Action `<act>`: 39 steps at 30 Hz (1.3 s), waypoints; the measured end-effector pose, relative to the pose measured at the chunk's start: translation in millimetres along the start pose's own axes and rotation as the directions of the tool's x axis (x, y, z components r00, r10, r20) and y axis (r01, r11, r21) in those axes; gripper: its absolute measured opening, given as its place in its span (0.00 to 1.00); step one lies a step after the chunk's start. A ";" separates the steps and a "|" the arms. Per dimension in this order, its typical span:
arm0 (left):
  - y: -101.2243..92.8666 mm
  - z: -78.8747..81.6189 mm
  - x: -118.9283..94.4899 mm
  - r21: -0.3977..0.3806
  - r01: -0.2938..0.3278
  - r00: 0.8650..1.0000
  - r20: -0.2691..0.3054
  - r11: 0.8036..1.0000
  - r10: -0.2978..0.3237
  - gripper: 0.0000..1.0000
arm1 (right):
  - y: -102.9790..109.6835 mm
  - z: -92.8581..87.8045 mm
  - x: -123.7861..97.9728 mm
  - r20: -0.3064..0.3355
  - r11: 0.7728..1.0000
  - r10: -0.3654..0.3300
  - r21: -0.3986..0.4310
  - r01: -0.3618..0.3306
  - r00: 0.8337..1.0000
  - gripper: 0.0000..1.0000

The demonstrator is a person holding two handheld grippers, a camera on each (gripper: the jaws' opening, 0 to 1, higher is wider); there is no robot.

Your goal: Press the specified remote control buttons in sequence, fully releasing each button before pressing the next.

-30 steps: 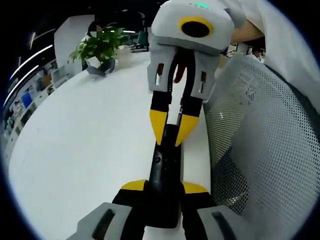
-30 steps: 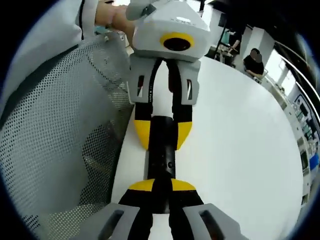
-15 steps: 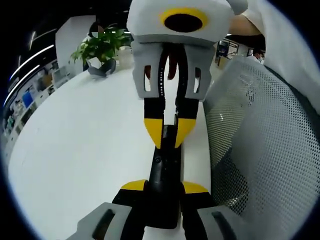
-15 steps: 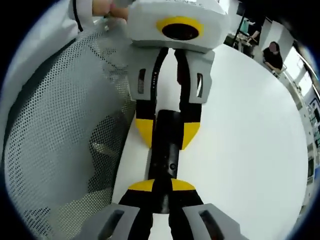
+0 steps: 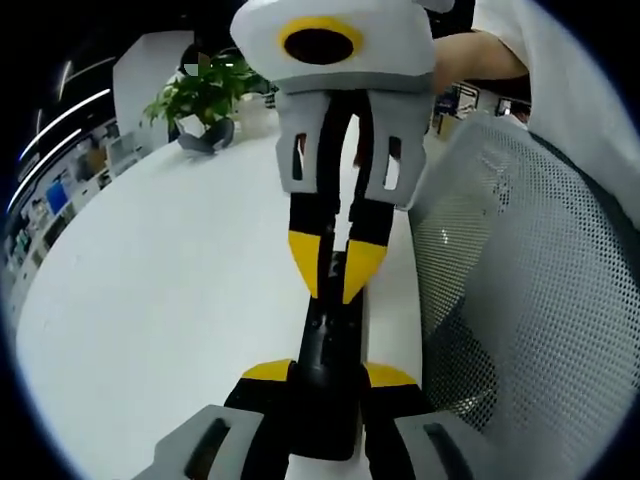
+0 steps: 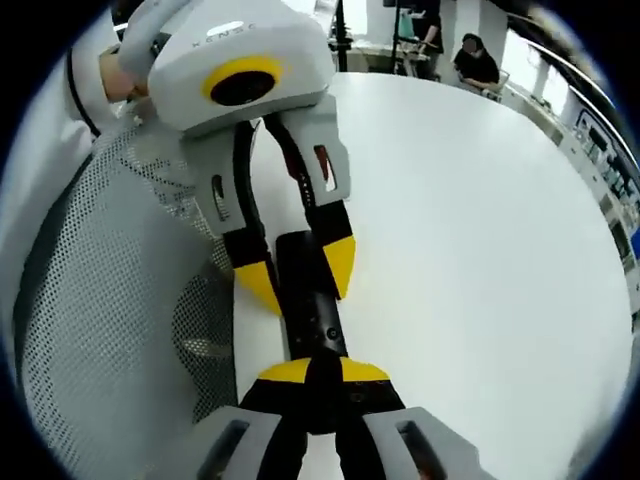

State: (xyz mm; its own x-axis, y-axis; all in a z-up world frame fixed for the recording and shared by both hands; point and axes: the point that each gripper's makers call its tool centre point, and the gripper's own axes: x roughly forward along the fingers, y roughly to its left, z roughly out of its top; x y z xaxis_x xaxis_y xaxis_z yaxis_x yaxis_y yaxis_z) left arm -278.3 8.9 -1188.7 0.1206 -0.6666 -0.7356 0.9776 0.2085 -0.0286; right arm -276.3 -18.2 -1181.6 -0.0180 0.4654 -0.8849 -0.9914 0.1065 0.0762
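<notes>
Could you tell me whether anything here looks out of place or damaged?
Nothing stands out. The black remote lies flat on the white table, held at one end by the left gripper while the right gripper meets its other end.

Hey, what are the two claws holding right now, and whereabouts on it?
The left claw grips one end of the long black remote control; the right claw's closed tips rest on its top face.

Remote control (image 5: 328,380) between left gripper (image 5: 328,376) fingers (image 5: 268,372)
</notes>
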 end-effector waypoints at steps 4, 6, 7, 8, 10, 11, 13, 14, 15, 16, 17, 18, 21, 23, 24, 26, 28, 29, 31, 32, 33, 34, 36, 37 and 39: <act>-0.3 0.1 0.1 0.005 0.003 1.000 -0.005 1.000 -0.003 0.25 | 0.6 -0.3 0.6 -0.017 0.998 -0.027 -0.062 0.026 0.999 0.05; -0.4 0.1 0.1 0.007 0.004 1.000 -0.008 1.000 -0.004 0.25 | 2.1 0.3 1.4 -0.042 0.988 -0.025 -0.154 0.019 0.999 0.05; -0.5 0.1 0.0 0.007 0.004 1.000 -0.007 1.000 -0.004 0.25 | 2.7 0.6 1.8 -0.049 0.979 -0.022 -0.201 0.011 0.999 0.05; -0.6 0.0 -0.1 0.006 0.003 1.000 -0.005 1.000 -0.003 0.25 | 3.7 0.9 2.3 -0.055 0.968 -0.019 -0.252 0.004 0.998 0.05; -0.8 -0.1 -0.1 0.004 0.002 1.000 -0.002 1.000 -0.002 0.25 | 4.5 0.8 2.3 -0.063 0.951 -0.009 -0.308 -0.011 0.998 0.05; -0.9 -0.1 -0.1 0.004 0.002 1.000 -0.002 1.000 -0.002 0.25 | 5.0 1.0 2.5 -0.065 0.945 -0.003 -0.327 -0.018 0.998 0.05; -1.0 -0.1 -0.3 0.003 0.001 1.000 -0.002 1.000 -0.001 0.25 | 4.8 1.3 2.9 -0.064 0.944 0.000 -0.329 -0.021 0.998 0.05; -1.0 0.0 -0.4 0.004 0.001 1.000 -0.002 1.000 -0.001 0.25 | 5.1 2.4 3.5 -0.061 0.943 -0.002 -0.331 -0.019 0.998 0.05; -1.1 -0.1 -0.4 0.003 0.000 1.000 -0.002 1.000 0.000 0.25 | 5.2 2.7 3.5 -0.060 0.943 -0.003 -0.331 -0.017 0.998 0.05; -1.2 -0.1 -0.5 0.002 -0.001 1.000 -0.001 1.000 0.001 0.25 | 5.0 3.7 3.9 -0.052 0.948 -0.010 -0.317 -0.007 0.999 0.05; -1.2 -0.1 -0.5 0.001 -0.002 1.000 0.000 1.000 0.002 0.25 | 5.0 4.5 4.1 -0.040 0.960 -0.020 -0.280 0.008 0.999 0.05; -1.3 -0.2 -0.6 0.000 -0.003 1.000 0.001 1.000 0.003 0.25 | 5.0 4.8 4.1 -0.031 0.971 -0.027 -0.236 0.019 0.999 0.05; -1.4 -0.2 -0.7 -0.001 -0.004 1.000 0.001 1.000 0.004 0.25 | 3.8 5.5 3.0 0.021 0.979 -0.042 -0.197 0.046 0.999 0.04; -1.5 -0.1 -0.8 -0.004 -0.005 1.000 0.001 1.000 0.005 0.25 | 4.4 4.6 1.6 0.063 0.980 -0.056 -0.189 0.067 0.996 0.04; -1.6 -0.1 -0.8 -0.005 -0.006 1.000 0.001 1.000 0.006 0.25 | 4.9 4.3 1.2 0.074 0.977 -0.062 -0.199 0.075 0.995 0.04; -1.7 0.0 -0.9 -0.006 -0.006 1.000 0.000 1.000 0.006 0.25 | 6.5 4.7 1.4 0.085 0.968 -0.072 -0.235 0.090 0.994 0.04; -1.8 -0.1 -0.8 -0.002 -0.005 1.000 -0.003 1.000 0.005 0.25 | 8.9 5.2 1.6 0.088 0.953 -0.069 -0.288 0.092 0.994 0.02; -1.9 -0.1 -0.8 0.001 -0.003 1.000 -0.005 1.000 0.003 0.25 | 9.5 4.9 1.8 0.092 0.953 -0.072 -0.289 0.096 0.993 0.02; -1.9 -0.1 -0.8 0.004 -0.001 1.000 -0.009 1.000 0.001 0.25 | 9.7 4.5 1.5 0.102 0.949 -0.075 -0.299 0.102 0.992 0.01; -2.0 -0.1 -0.8 0.003 0.000 1.000 -0.012 1.000 0.001 0.25 | 8.9 5.0 1.4 0.106 0.950 -0.074 -0.295 0.103 0.992 0.01; -2.1 -0.2 -0.7 0.005 -0.001 1.000 -0.015 1.000 0.001 0.25 | 8.3 5.7 1.3 0.106 0.957 -0.068 -0.273 0.095 0.992 0.01; -2.1 0.0 -0.8 0.007 -0.001 1.000 -0.018 1.000 0.001 0.25 | 8.1 6.2 1.6 0.100 0.957 -0.065 -0.277 0.090 0.993 0.01; -2.1 -0.1 -0.7 0.005 -0.002 1.000 -0.024 1.000 0.002 0.25 | 9.2 5.4 2.3 0.060 0.934 -0.046 -0.352 0.065 0.997 0.01; -2.0 -0.2 -0.7 0.004 -0.001 1.000 -0.024 1.000 0.001 0.25 | 9.5 6.1 2.8 0.044 0.935 -0.037 -0.350 0.051 0.998 0.01; -2.0 -0.2 -0.8 0.004 -0.001 1.000 -0.026 1.000 0.001 0.25 | 8.8 6.2 3.6 0.021 0.935 -0.025 -0.352 0.031 0.999 0.01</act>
State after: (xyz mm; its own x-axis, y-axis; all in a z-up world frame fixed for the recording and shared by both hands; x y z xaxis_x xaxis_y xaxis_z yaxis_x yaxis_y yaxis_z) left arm -280.3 9.1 -1188.2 0.1173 -0.6476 -0.7529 0.9782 0.2060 -0.0248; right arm -284.2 -10.1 -1181.3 0.0096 0.4809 -0.8767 -0.9736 -0.1955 -0.1179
